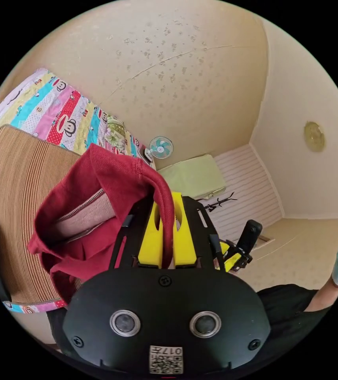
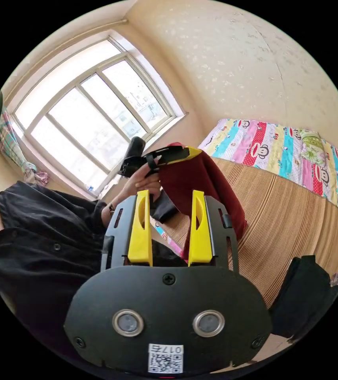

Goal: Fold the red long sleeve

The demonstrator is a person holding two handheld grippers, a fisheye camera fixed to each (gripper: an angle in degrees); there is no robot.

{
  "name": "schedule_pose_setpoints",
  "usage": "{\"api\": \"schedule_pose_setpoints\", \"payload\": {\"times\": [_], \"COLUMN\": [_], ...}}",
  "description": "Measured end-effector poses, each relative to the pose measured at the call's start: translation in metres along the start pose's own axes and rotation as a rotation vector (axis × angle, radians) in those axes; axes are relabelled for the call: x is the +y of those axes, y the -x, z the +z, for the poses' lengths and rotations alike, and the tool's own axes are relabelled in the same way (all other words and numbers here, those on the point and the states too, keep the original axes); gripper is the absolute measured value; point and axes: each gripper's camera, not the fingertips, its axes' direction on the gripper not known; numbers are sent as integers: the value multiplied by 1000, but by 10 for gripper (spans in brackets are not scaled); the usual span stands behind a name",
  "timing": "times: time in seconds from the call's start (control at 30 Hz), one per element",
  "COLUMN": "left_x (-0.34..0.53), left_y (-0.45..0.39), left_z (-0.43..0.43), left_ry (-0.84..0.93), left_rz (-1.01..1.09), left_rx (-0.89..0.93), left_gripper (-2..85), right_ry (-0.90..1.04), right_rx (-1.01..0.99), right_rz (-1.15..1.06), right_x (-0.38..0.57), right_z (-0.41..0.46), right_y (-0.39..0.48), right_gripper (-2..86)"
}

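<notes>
The red long sleeve [image 1: 97, 190] hangs bunched in the air above the bed, its paler inside and a seam showing. My left gripper [image 1: 168, 198] is shut on a fold of it, the red cloth running between the two yellow jaws. In the right gripper view the same garment [image 2: 208, 178] dangles from the left gripper [image 2: 172, 152], which a hand [image 2: 143, 183] holds. My right gripper [image 2: 169, 194] stands open a little short of the cloth, with nothing pressed between its jaws. It also appears low at the right of the left gripper view as the right gripper [image 1: 240, 249].
A striped woven mat [image 2: 295, 221] covers the bed, with a colourful cartoon quilt [image 2: 271, 146] along the wall. A black garment [image 2: 303, 297] lies on the mat's edge. A person in black [image 2: 38, 245] stands by the window [image 2: 89, 118]. A small fan [image 1: 161, 147] sits beyond the bed.
</notes>
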Motion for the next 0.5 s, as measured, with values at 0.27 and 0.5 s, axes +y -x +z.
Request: {"api": "schedule_pose_setpoints", "payload": {"times": [0.27,0.5], "left_x": [-20,-50], "left_y": [-62,-84], "left_z": [19,20], "left_ry": [177,370], "left_rz": [31,-78], "left_rx": [-74,-20], "left_gripper": [-3,-2], "right_ry": [-147,-169], "right_rx": [260,252], "right_rz": [-33,-5], "right_x": [14,34], "right_z": [16,11], "right_y": [67,71], "right_gripper": [182,187]}}
